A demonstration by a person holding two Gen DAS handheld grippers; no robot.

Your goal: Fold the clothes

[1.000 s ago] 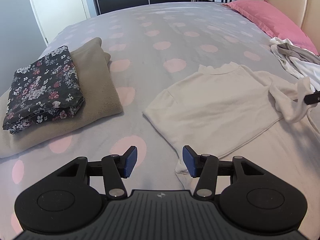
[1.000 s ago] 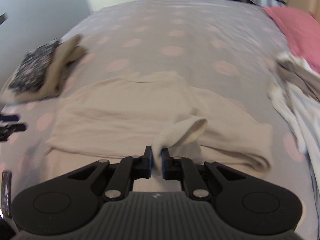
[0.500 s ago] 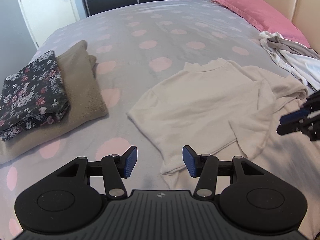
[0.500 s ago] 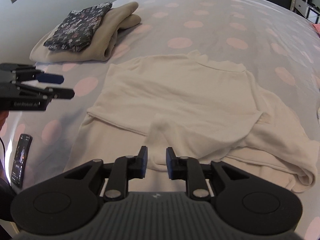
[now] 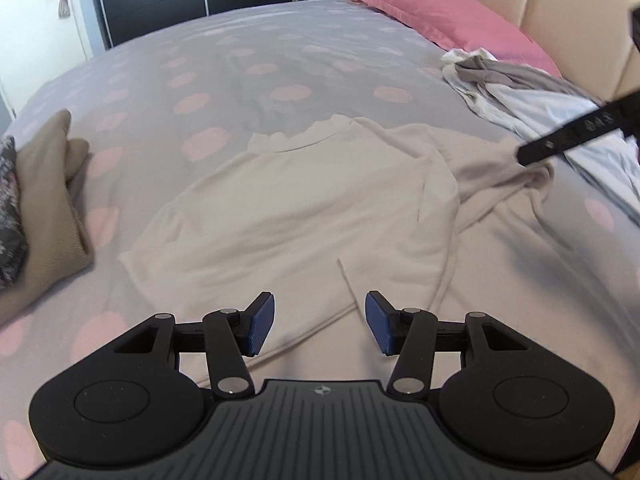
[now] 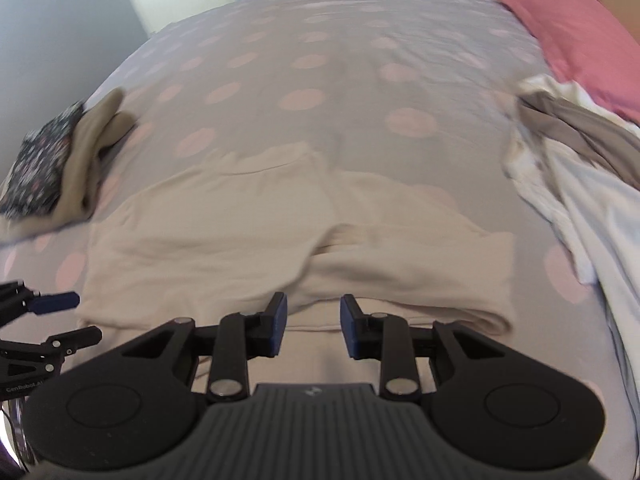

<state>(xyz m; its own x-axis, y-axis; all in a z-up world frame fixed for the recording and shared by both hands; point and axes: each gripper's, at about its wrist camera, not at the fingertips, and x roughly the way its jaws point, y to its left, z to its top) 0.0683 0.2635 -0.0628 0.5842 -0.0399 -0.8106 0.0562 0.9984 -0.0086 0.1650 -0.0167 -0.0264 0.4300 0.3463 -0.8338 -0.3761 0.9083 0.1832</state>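
Cream top (image 5: 304, 208) lies spread on the polka-dot bedspread (image 5: 256, 60) directly ahead of both grippers, one sleeve folded across its body. Left gripper (image 5: 320, 322) hovers over the near hem with its jaws about half open and nothing between the pads. Right gripper (image 6: 312, 324) has its jaws opening above the folded sleeve; the cloth seems to lie below the pads rather than in them, though blur makes this unsure. Left of the left gripper sits a folded stack (image 5: 44, 208); unfolded clothes (image 6: 576, 184) lie right of the right gripper.
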